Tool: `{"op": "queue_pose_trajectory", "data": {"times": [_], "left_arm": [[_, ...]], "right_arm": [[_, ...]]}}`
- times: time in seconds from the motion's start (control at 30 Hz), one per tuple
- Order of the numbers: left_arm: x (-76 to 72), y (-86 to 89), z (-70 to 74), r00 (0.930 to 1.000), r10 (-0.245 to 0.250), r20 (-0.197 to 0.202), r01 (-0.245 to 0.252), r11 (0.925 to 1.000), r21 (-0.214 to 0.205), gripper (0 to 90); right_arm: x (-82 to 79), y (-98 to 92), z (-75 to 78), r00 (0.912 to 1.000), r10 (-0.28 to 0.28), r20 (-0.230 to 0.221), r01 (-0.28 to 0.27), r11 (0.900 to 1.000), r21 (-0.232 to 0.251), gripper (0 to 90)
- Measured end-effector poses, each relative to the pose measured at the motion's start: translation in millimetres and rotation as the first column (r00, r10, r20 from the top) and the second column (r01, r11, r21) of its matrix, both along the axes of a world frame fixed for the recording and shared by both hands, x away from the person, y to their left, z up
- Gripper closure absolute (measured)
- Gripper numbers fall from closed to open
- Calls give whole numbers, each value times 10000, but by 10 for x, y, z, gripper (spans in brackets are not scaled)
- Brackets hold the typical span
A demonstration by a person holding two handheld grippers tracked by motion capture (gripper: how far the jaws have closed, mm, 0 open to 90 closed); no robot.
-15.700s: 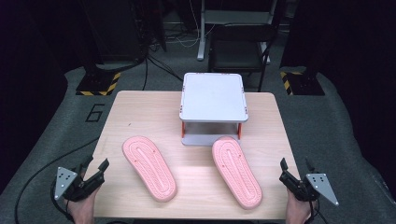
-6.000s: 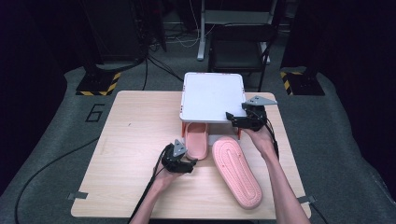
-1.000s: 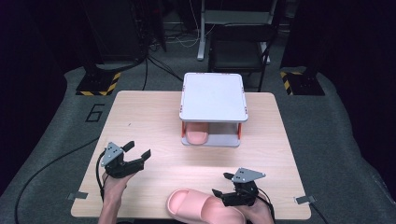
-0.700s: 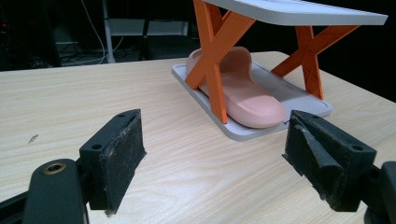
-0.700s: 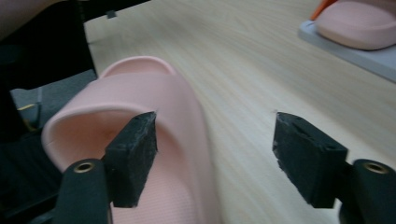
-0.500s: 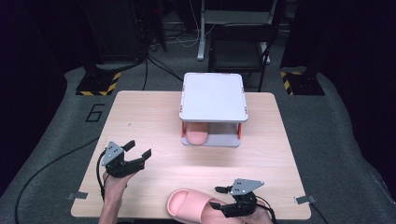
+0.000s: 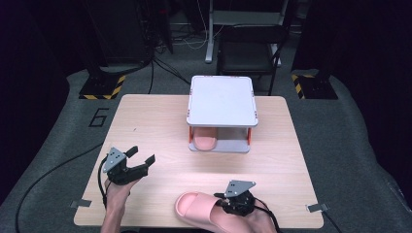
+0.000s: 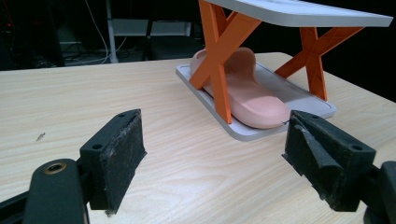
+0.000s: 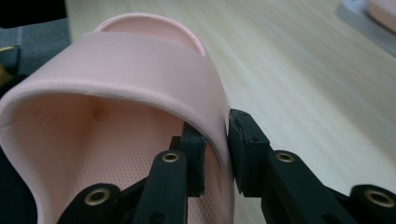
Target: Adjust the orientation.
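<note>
- Where the table point(image 7: 160, 121) meets its near edge, right of the middle, a pink slipper point(image 7: 199, 208) lies crosswise, its rounded end pointing left.
- The right gripper point(image 7: 232, 206) sits at the slipper's right end, the person's hand behind it at the table edge.
- In the right gripper view its jaws have just been closing and now pinch the slipper's strap point(image 9: 140, 70) wall: one pad is inside the strap, the other pressed against its outer face.
- The left gripper point(image 7: 141, 160) rests at the near left of the table, well apart from the slipper and pointing toward the far right.
- Its jaws stand wide apart with nothing between them; the left gripper view shows bare wood in the gap.
- A rack point(image 7: 222, 99) with a white top and orange X-shaped legs stands at the far middle of the table.
- A second slipper point(image 8: 250, 93) lies on the rack's lower shelf, under the top plate, its end pointing toward the near side.
</note>
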State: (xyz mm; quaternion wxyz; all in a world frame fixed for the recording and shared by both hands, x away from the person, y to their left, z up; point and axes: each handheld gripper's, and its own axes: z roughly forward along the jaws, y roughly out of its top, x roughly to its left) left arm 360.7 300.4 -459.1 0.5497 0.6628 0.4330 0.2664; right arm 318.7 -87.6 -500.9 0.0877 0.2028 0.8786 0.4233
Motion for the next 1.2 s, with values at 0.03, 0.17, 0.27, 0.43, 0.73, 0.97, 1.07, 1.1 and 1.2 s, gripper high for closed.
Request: {"op": "queue_pose_trajectory", "data": {"times": [0.03,0.17,0.27,0.43,0.73,0.97,1.07,1.1,1.2], "left_arm": [[0,-3,2,10000,-41,-36,41,10000,13,194],[6,-16,-1,10000,-39,-10,39,10000,25,194],[9,-22,-2,10000,-6,-19,6,10000,48,194],[13,-22,-4,10000,-70,-64,71,10000,68,194],[4,2,-2,9999,-54,-119,55,9999,104,195],[-4,-45,-14,9998,-147,-97,149,9998,110,197],[12,-117,-27,9993,-359,-96,361,9990,271,197],[15,-134,-29,9992,-379,-138,382,9989,259,197],[19,-151,-31,9990,-414,-161,418,9989,221,197]], "right_arm": [[28,-12,2,9997,-217,79,217,9998,-30,777],[204,-100,23,9926,-1171,315,1169,9931,74,786],[350,-157,54,9779,-2026,517,2015,9792,244,785],[632,-220,109,9591,-2744,689,2720,9614,427,775],[847,-134,41,9412,-3348,461,3331,9420,407,743],[841,-224,60,9399,-3415,-25,3406,9367,817,536],[802,-309,109,9406,-3396,73,3377,9372,871,477],[784,-345,118,9390,-3440,64,3419,9351,934,470],[740,-444,133,9379,-3467,74,3442,9334,1014,472]]}}
